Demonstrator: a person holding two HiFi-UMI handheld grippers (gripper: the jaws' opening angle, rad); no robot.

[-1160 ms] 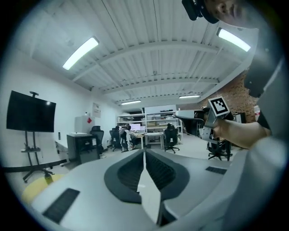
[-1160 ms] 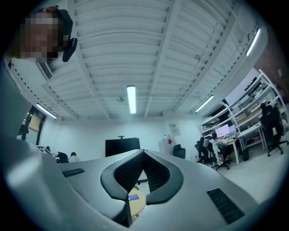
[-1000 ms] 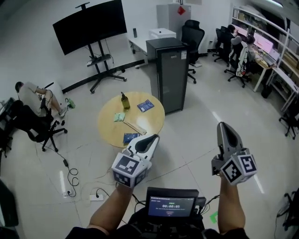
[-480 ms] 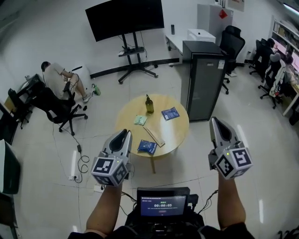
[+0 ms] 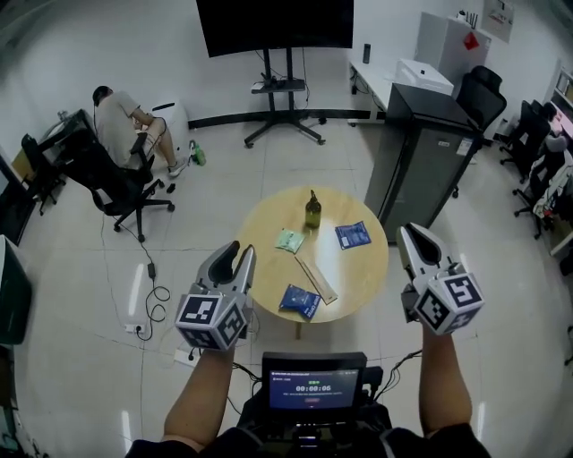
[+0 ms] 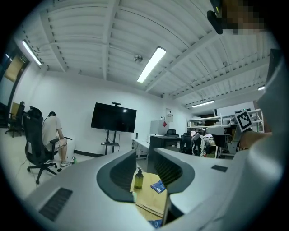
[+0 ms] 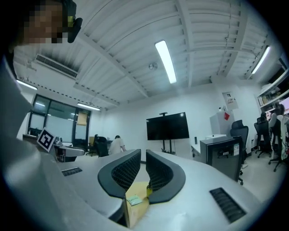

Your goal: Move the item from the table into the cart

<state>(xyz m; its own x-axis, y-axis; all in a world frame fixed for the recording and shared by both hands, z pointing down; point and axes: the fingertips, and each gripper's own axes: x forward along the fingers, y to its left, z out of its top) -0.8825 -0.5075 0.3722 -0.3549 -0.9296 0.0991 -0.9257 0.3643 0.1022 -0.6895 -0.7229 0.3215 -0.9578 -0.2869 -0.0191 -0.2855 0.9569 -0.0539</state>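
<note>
A round wooden table (image 5: 269, 268) stands ahead between my two grippers. On it are a dark green bottle (image 5: 312, 210), two blue packets (image 5: 353, 234) (image 5: 300, 301), a small green packet (image 5: 288, 240) and a flat wooden strip (image 5: 315, 278). My left gripper (image 5: 235, 259) hovers off the table's near left edge; its jaws are opening and nothing is between them. The bottle (image 6: 138, 178) shows through that gap. My right gripper (image 5: 414, 241) hangs by the table's right edge, its jaws just starting to open, a narrow slit with nothing in it. No cart is plainly in view.
A black device with a screen (image 5: 313, 389) sits low between my arms. A tall black cabinet (image 5: 425, 152) stands behind the table on the right. A TV on a wheeled stand (image 5: 273, 27) is at the back. A seated person (image 5: 121, 116), an office chair (image 5: 98, 174) and floor cables (image 5: 148, 295) are on the left.
The table has come nearer and now lies centred between the grippers. The left gripper's jaws have spread apart. The right gripper's jaws have parted a little.
</note>
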